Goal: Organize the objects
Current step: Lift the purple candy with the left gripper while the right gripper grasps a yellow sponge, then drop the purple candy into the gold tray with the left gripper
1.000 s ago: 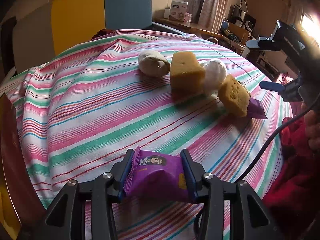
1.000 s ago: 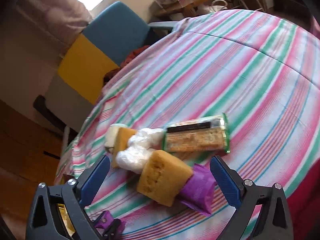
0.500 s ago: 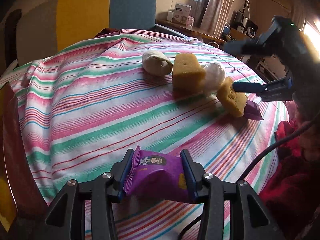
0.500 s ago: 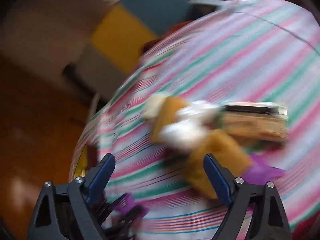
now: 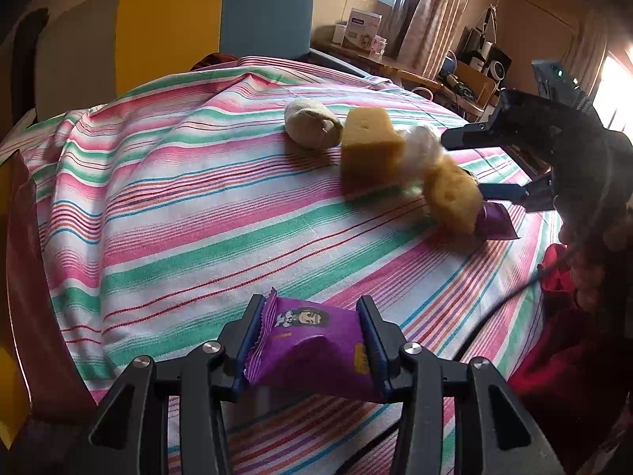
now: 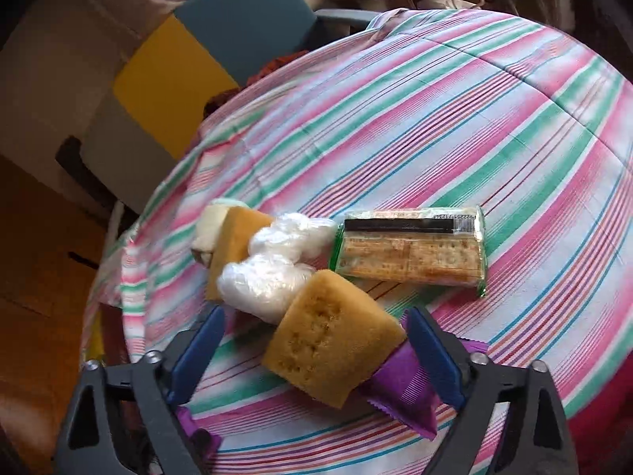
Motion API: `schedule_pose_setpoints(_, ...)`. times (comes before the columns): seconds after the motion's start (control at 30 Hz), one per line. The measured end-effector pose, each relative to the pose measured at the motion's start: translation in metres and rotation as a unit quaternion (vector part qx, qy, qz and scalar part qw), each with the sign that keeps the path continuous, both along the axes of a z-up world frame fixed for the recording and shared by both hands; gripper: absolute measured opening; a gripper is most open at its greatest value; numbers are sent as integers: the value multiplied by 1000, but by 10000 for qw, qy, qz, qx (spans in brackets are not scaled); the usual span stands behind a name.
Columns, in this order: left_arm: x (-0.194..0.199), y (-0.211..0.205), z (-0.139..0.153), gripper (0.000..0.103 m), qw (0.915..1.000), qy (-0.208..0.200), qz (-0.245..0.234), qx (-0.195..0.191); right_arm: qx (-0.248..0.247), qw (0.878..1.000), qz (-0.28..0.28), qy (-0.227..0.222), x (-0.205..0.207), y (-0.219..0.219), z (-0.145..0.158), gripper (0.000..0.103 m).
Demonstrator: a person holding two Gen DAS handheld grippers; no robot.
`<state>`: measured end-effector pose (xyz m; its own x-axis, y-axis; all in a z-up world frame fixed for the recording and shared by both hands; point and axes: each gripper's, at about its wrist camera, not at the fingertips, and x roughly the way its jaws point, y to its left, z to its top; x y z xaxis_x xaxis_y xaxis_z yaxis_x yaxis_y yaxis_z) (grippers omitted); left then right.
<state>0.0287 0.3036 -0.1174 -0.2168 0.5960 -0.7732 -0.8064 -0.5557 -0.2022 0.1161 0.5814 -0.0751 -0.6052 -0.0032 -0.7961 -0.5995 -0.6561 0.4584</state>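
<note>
My left gripper (image 5: pixel 312 340) is shut on a purple snack packet (image 5: pixel 312 350), held above the near edge of the striped table. My right gripper (image 6: pixel 316 356) is open, its jaws on either side of a yellow sponge (image 6: pixel 332 336) that leans on a second purple packet (image 6: pixel 403 390). The right gripper also shows in the left wrist view (image 5: pixel 470 164) beside that sponge (image 5: pixel 451 194). Behind lie two white plastic-wrapped bundles (image 6: pixel 273 269), a taller yellow sponge (image 5: pixel 368 150), a beige roll (image 5: pixel 312 128) and a cracker pack (image 6: pixel 411 251).
The round table wears a pink, green and white striped cloth (image 5: pixel 178 206). A yellow and blue chair (image 5: pixel 213 19) stands behind it. A cluttered side desk (image 5: pixel 399 63) stands at the back right. Red cloth (image 5: pixel 561 340) hangs at the table's right edge.
My right gripper has come down and forward until its open jaws straddle the nearer yellow sponge. The left gripper has kept hold of the purple packet and drifted slightly.
</note>
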Motion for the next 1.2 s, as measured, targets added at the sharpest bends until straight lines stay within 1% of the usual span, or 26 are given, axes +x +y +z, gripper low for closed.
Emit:
schedule_pose_setpoints(0.03,0,-1,0,47,10000,-15,1,9,29,9997,219,52,-4,-7,4,89)
schedule_pose_setpoints(0.07,1,-2,0,47,10000,-30,10,5,18,9985,517,163,-9,-16,6,85)
schedule_pose_setpoints(0.1,1,-3,1,47,10000,-50,27,-12,-92,9960,839,287,-14,-24,6,80)
schedule_pose_setpoints(0.13,2,-5,2,47,10000,-59,33,-47,-228,9912,1241,395,-21,-35,7,80)
schedule_pose_setpoints(0.2,4,-8,2,47,10000,-38,22,-64,20,9867,1603,288,-29,-52,8,80)
schedule_pose_setpoints(0.27,6,-12,2,47,10000,-34,37,-60,-79,9862,1649,142,-30,-55,1,80)
schedule_pose_setpoints(0.33,6,-14,2,47,10000,-38,47,-56,-200,9884,1506,-66,-27,-49,-6,86)
schedule_pose_setpoints(0.4,7,-15,2,47,10000,-41,48,-53,-210,9894,1429,-170,-32,-48,-10,89)
schedule_pose_setpoints(0.53,7,-16,2,47,10000,-23,42,-55,-356,9892,1416,-149,-30,-48,-15,103)
schedule_pose_setpoints(0.63,8,-16,1,47,10000,1,37,-31,-392,9891,1393,-260,-29,-49,-17,103)
schedule_pose_setpoints(0.7,8,-17,1,47,10000,-12,47,-9,-238,9909,1272,-384,-34,-53,-20,103)
schedule_pose_setpoints(0.77,8,-17,0,47,10000,2,41,7,-106,9903,1282,-520,-40,-59,-22,103)
schedule_pose_setpoints(0.8,8,-17,0,46,10000,22,33,10,-20,9892,1342,-596,-43,-63,-24,101)
schedule_pose_setpoints(0.83,9,-17,0,46,10000,41,34,10,130,9862,1488,-716,-47,-70,-26,88)
schedule_pose_setpoints(0.9,9,-19,2,44,10000,42,35,18,917,9747,1704,-1115,-56,-89,-30,69)
schedule_pose_setpoints(0.93,8,-20,2,44,10000,29,45,33,1038,9717,1792,-1138,-57,-93,-30,66)
schedule_pose_setpoints(0.97,8,-22,3,44,10000,4,67,47,1096,9701,1840,-1142,-58,-95,-30,65)
schedule_pose_setpoints(1.07,11,-23,8,42,9999,5,48,115,1069,9705,1859,-1106,-56,-92,-30,64)
schedule_pose_setpoints(1.2,18,-30,23,42,9997,91,-18,239,1390,9619,2022,-1207,-56,-98,-30,64)
